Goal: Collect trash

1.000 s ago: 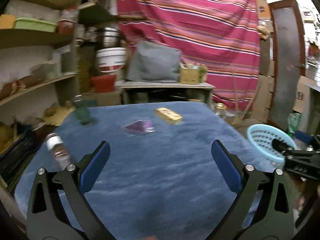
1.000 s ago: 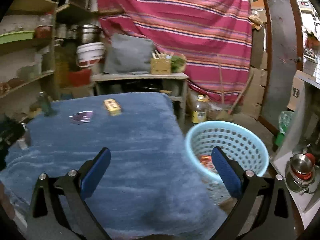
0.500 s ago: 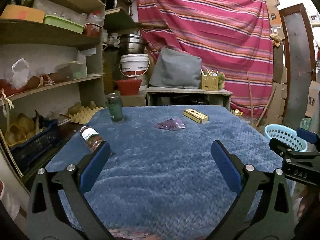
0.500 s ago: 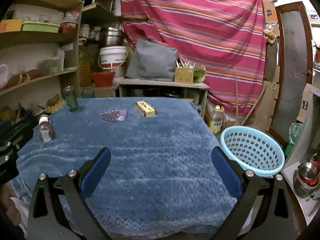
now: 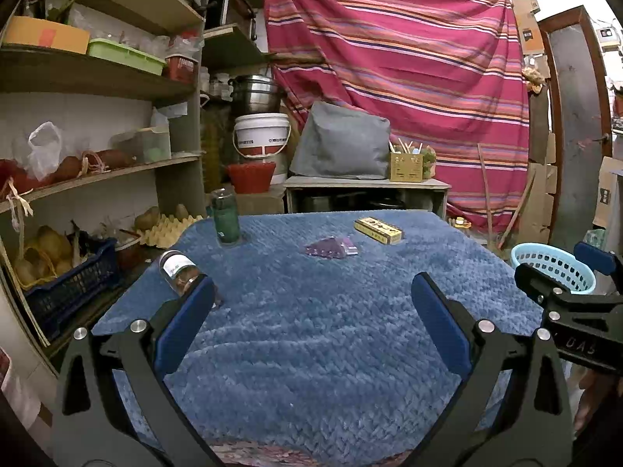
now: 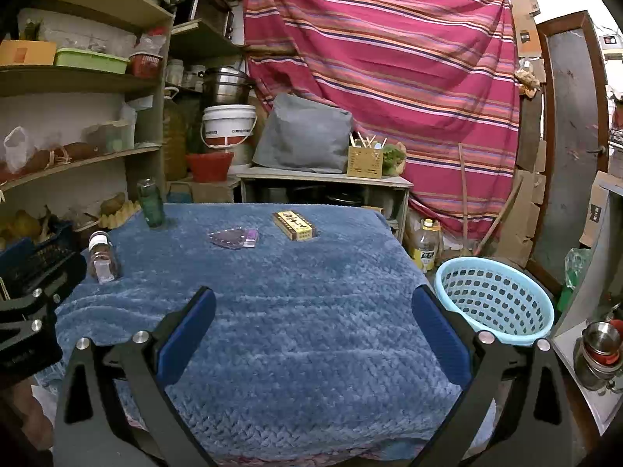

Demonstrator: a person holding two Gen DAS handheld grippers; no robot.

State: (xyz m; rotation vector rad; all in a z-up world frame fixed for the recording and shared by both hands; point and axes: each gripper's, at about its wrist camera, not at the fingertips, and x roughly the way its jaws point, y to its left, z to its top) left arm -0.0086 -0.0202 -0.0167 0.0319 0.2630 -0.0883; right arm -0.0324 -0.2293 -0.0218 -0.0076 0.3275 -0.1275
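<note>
On the blue blanket-covered table [image 5: 311,330] lie a yellow box [image 5: 377,230] [image 6: 294,225], a purple wrapper [image 5: 331,248] [image 6: 234,238], a green bottle [image 5: 224,216] [image 6: 151,203] standing upright, and a small brown jar [image 5: 180,272] [image 6: 102,257]. A light blue basket [image 6: 494,297] [image 5: 555,268] stands on the floor right of the table. My left gripper [image 5: 311,311] is open and empty at the table's near edge, its left finger next to the jar. My right gripper [image 6: 311,311] is open and empty over the near edge.
Wooden shelves [image 5: 97,78] with boxes and produce line the left. A side table [image 5: 366,186] with a grey cushion stands behind, before a striped cloth. An oil bottle [image 6: 426,245] and steel pots [image 6: 599,350] sit on the right.
Both grippers have pulled back and levelled out from the table; more of the table and shelves shows now. Both stay open and empty.
</note>
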